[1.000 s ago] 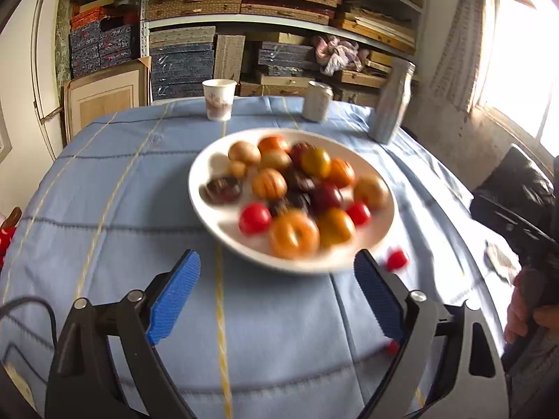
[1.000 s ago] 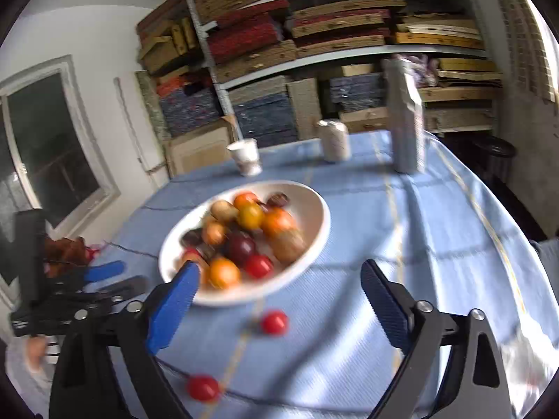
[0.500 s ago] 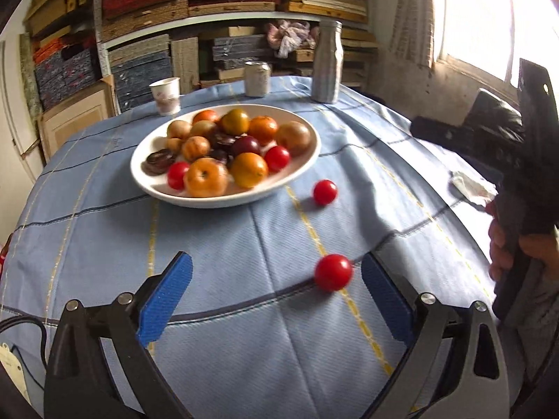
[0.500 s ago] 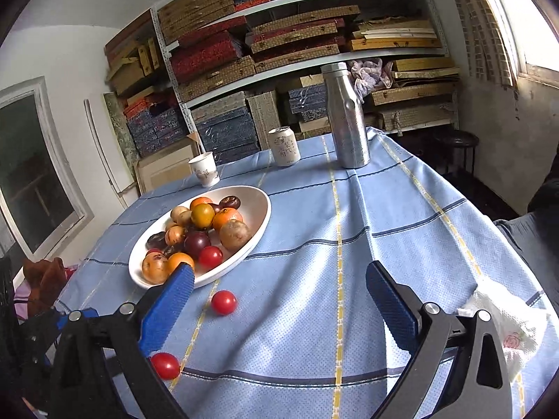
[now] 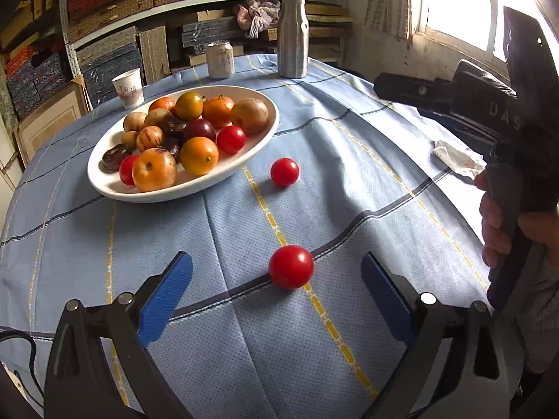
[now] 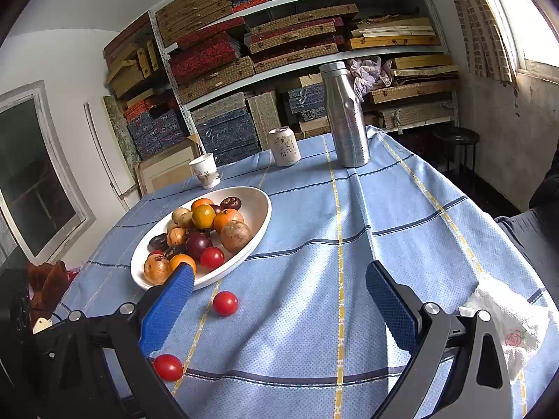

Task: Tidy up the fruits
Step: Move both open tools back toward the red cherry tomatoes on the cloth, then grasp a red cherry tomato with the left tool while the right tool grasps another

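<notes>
Table [image 6: 401,209]: round, covered in a blue cloth with yellow and dark stripes

Plate [image 5: 258,146]: white, oval, left of centre on the table; piled with fruit, among it orange, tan and dark purple pieces and small red tomatoes

Near tomato [image 5: 290,267]: red, loose on the cloth, on a dark stripe; lies ahead of the left gripper [image 5: 276,300], roughly between the lines of its two blue pads, touching neither

Far tomato [image 5: 284,171]: red, loose on the cloth, just beside the plate's rim, apart from the near tomato

Left gripper: jaws spread wide, nothing held, tilted down toward the cloth

Right gripper [image 6: 279,303]: jaws spread wide, nothing held, over bare cloth; a hand [image 5: 503,223] holds its handle at the table's right edge

Cup [image 5: 128,88]: white paper, upright, behind the plate

Can [image 5: 219,59]: pale, upright, at the far edge

Bottle [image 5: 292,35]: metal, upright, right of the can

Tissue [image 6: 506,317]: crumpled, white, near the table's right edge

Shelves [image 6: 297,56]: behind the table, stacked with flat boxes
</notes>
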The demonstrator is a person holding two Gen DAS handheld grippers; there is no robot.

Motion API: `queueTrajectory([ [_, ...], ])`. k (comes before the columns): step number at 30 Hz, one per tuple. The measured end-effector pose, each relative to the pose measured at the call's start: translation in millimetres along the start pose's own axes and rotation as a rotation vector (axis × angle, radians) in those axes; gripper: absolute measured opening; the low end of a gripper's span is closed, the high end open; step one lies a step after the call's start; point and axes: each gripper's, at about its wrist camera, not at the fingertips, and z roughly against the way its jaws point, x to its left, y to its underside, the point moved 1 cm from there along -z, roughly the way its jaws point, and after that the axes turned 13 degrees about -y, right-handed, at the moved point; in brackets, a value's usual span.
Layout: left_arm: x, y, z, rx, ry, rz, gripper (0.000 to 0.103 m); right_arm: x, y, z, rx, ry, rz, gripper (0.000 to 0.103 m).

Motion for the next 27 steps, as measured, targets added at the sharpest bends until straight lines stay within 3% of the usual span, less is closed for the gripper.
queueTrajectory([
  [3, -1.8, -0.1, -1.8, 0.011, 0.018, -0.008, 0.086, 0.8, 0.4, 0.3, 0.001, -0.003, -0.002, 0.099],
  [7, -5.1, 0.0, -11.3, 0.058, 0.046, -0.020, 0.066, 1.1, 1.6, -0.4, 0.008, -0.006, -0.008, 0.099],
  [10, -7.1, 0.2, -14.7, 0.074, 0.050, -0.026, 0.065, 1.1, 3.1, -1.9, 0.015, -0.007, -0.014, 0.099],
  [13, -7.8, 0.8, -18.3, 0.093, 0.066, -0.029, 0.051, 0.3, 2.4, -3.4, 0.017, -0.006, -0.017, 0.099],
  [20, -2.6, 1.9, -25.9, 0.128, 0.104, 0.001, 0.043, 0.2, 3.0, -3.3, 0.016, -0.012, -0.017, 0.099],
  [27, -3.3, 0.3, -31.8, 0.145, 0.111, 0.010, 0.043, -1.0, 2.9, -2.9, 0.017, -0.013, -0.019, 0.099],
])
